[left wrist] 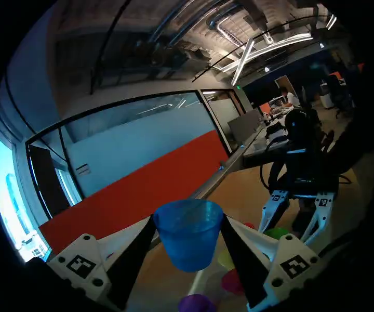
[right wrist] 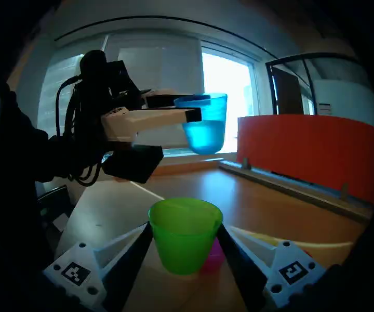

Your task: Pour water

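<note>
A: Left hand-held gripper (left wrist: 188, 224) clamped on blue cup (left wrist: 189, 242), lower centre of its view, upright. Right hand-held gripper (right wrist: 184, 231) clamped on green cup (right wrist: 185, 244), lower centre, low over the worktop (right wrist: 270, 208). Cannot tell if it rests there.
B: Gap between cups?
A: Wide. Blue sits upper centre of right gripper view, well apart from green.
B: Then bring blue's lip over green's mouth first. Tilt slowly, hold green level. Pouring from that height would likely splash.

I am working in an open-plan office: glass-walled room (left wrist: 135, 135), orange partition (left wrist: 150, 190), exposed ceiling pipes (left wrist: 187, 23), strip lights (left wrist: 272, 47), distant desks (left wrist: 272, 122).
</note>
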Demonstrator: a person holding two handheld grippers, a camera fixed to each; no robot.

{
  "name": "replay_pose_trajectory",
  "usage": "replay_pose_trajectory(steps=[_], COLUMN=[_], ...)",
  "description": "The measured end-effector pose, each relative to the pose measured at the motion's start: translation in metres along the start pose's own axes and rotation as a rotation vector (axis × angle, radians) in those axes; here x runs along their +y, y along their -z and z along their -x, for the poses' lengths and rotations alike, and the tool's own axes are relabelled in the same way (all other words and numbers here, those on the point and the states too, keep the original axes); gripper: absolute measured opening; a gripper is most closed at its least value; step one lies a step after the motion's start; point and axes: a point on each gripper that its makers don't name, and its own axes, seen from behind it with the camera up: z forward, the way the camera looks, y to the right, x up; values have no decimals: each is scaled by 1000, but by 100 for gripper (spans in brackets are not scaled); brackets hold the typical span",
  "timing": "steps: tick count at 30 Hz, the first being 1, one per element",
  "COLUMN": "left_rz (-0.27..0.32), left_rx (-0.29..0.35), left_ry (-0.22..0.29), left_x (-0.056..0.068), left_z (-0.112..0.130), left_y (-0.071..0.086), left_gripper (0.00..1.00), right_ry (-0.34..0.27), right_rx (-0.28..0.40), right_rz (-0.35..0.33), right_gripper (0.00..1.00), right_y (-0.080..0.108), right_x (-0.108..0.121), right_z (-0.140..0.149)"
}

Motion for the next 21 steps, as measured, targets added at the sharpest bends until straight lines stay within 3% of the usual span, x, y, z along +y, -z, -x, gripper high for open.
replay_pose_trajectory(steps=[11, 21], left_rz=[4, -1], left_rx=[13, 28], left_ry=[-82, -115], left_x=[6, 5], left_z=[-5, -7], left_y=[0, 1], left_gripper=[87, 87], right_ry=[3, 4], right_rx=[-8, -11], right_rz=[-16, -20], right_gripper=[90, 90], right_y=[-2, -2], right_x=[-5, -7], right_z=[5, 5])
